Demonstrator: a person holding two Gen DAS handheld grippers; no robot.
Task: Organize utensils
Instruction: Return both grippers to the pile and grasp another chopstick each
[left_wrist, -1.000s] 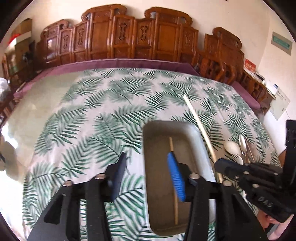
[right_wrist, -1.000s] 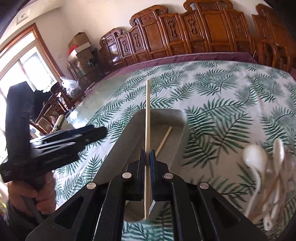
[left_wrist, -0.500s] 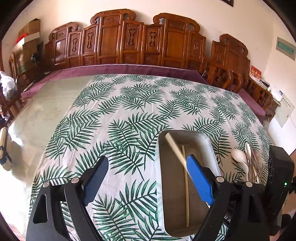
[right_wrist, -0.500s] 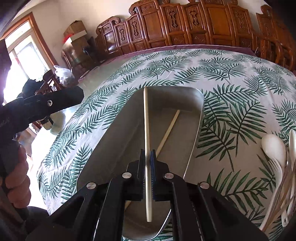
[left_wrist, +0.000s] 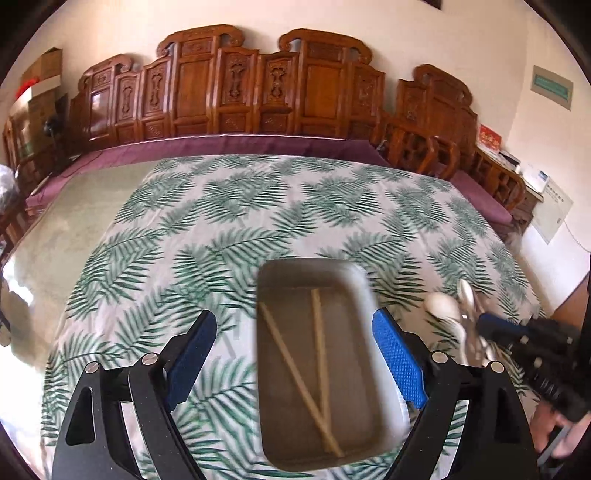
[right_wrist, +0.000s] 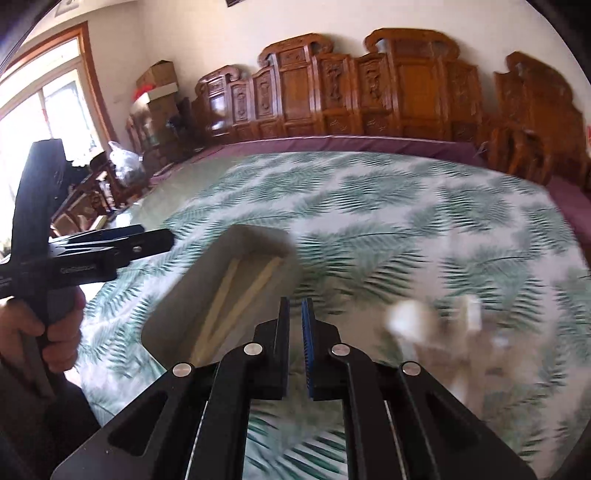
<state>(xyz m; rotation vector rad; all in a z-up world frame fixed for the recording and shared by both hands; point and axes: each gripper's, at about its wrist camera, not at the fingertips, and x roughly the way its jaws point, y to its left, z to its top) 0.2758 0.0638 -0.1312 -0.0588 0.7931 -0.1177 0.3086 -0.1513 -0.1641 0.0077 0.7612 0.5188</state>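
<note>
Lying crossed in the grey tray (left_wrist: 362, 291) are two pale wooden chopsticks (left_wrist: 317, 354), thin and long, meeting near the close end of the tray. The tray is sitting on a tablecloth (left_wrist: 229, 206) with green leaf prints.

The left gripper (left_wrist: 295, 354) is hanging just over the near part of the tray. Its blue pads (left_wrist: 397, 362) are standing far apart, having just been opening, and nothing is being pinched; the chopsticks are lying below, between the two pads.

The right gripper (right_wrist: 295, 347) is pressed almost together with only a thin gap, and nothing is sitting in it. From its view the tray and chopsticks are lying to the left and a little ahead.

Just right of the tray, a bunch of spoons (left_wrist: 448, 310) is resting on the cloth, one white and some shiny. They are looking blurry.

Farther back, carved wooden chairs (left_wrist: 266, 88) are standing in a row along the wall.
</note>
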